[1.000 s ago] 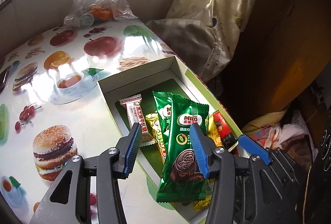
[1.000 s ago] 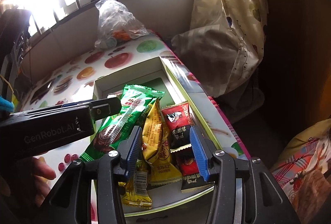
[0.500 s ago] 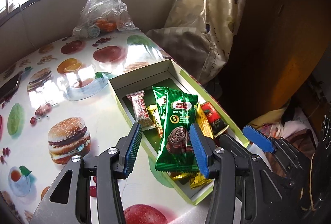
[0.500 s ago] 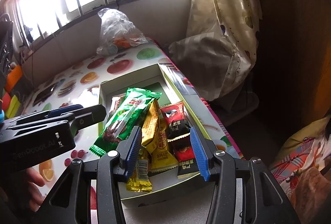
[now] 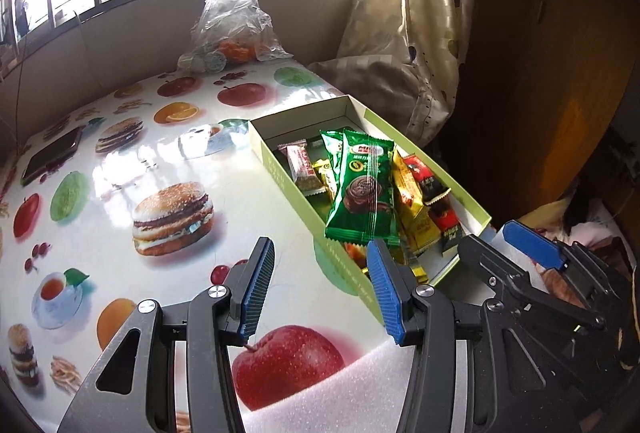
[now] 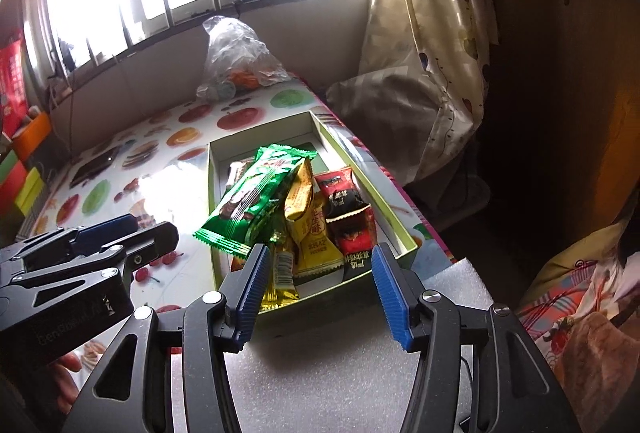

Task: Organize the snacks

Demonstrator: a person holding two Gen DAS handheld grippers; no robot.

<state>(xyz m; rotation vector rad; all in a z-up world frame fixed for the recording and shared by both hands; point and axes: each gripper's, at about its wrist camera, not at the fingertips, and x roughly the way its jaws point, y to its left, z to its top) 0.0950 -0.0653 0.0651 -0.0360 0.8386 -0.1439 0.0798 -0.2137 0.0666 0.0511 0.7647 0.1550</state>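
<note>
A light green cardboard box (image 5: 276,169) (image 6: 214,201) lies on the table and holds several wrapped snacks. A green chocolate-pie packet (image 5: 362,189) (image 6: 256,197) lies on top of the pile, over yellow packets (image 6: 308,221) and red-and-black packets (image 5: 430,185) (image 6: 348,209). A pink bar (image 5: 302,163) lies at the box's left side. My left gripper (image 5: 320,285) is open and empty, in front of the box above the table. My right gripper (image 6: 316,281) is open and empty, above the box's near end. The right gripper also shows in the left wrist view (image 5: 532,245).
The table has a glossy cover printed with fruit and burgers (image 5: 172,209). A clear plastic bag with orange items (image 5: 228,29) stands at the back by the window. A dark phone (image 5: 52,155) lies at the far left. White foam sheet (image 6: 340,365) covers the near edge. A curtain (image 5: 408,33) hangs right.
Both grippers have drawn back and up from the box, so more of the table shows. Both stay open and empty. The snacks have not moved.
</note>
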